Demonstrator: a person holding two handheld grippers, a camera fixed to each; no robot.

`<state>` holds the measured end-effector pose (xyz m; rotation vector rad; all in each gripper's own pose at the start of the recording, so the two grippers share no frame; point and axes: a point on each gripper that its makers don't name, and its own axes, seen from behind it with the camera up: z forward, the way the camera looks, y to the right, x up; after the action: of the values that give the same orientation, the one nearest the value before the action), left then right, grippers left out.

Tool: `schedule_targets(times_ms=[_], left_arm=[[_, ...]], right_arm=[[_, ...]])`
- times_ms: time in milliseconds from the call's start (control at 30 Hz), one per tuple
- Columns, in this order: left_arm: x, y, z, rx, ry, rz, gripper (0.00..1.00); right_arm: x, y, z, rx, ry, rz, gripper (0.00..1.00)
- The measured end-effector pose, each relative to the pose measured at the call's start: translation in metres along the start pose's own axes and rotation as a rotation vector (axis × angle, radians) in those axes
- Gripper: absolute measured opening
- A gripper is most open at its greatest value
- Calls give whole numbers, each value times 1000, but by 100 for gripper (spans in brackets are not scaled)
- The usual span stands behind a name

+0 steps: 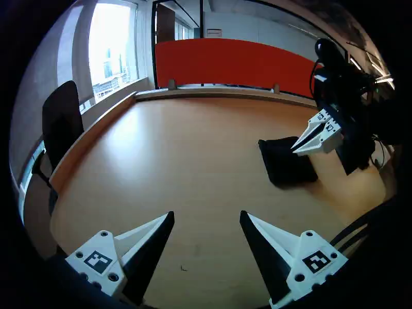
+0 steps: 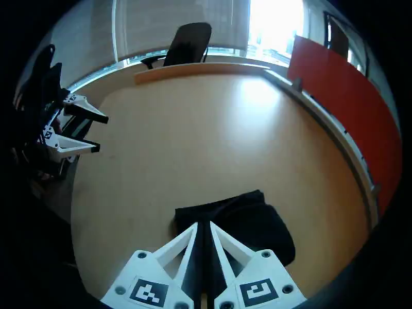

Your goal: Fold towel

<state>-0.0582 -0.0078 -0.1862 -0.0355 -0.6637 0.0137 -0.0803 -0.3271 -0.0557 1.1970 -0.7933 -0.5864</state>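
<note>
Right fingers point(image 2: 180, 247) just over the black towel point(image 2: 257, 226), left fingers point(image 1: 139, 232) well apart.

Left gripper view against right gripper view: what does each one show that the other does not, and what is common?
Left gripper view: buildings outside, and the right gripper from the side. Right gripper view: a lowered blind and the towel close up. Shared: towel, wooden table, red partition, black chair, left gripper, right gripper.

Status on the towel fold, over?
Left gripper open above the desk. Right gripper nearly shut at the black towel, grip unclear. Towel lies compact, folded over, on the desk. No obstruction seen around it.
</note>
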Motion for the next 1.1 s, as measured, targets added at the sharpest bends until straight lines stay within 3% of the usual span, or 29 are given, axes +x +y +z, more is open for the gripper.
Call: schedule_targets(times_ms=[200,567,700,767,800,1100], left_arm=[[-6,-3,-2,11,-3,-20,94],[-5,-2,-3,4,2,-20,94],[-5,-3,-3,3,2,-18,94],[-5,-3,-3,2,2,-19,94],[-5,-3,-3,1,3,-19,94],[-5,-2,-4,1,4,-24,94]], right_arm=[[-17,-8,32,39,-50,32,2],[-12,-9,29,32,-44,27,5],[-10,-7,26,21,-35,21,32],[-10,-6,23,16,-32,21,59],[-10,-6,22,14,-30,21,63],[-11,-4,12,-3,-18,33,66]])
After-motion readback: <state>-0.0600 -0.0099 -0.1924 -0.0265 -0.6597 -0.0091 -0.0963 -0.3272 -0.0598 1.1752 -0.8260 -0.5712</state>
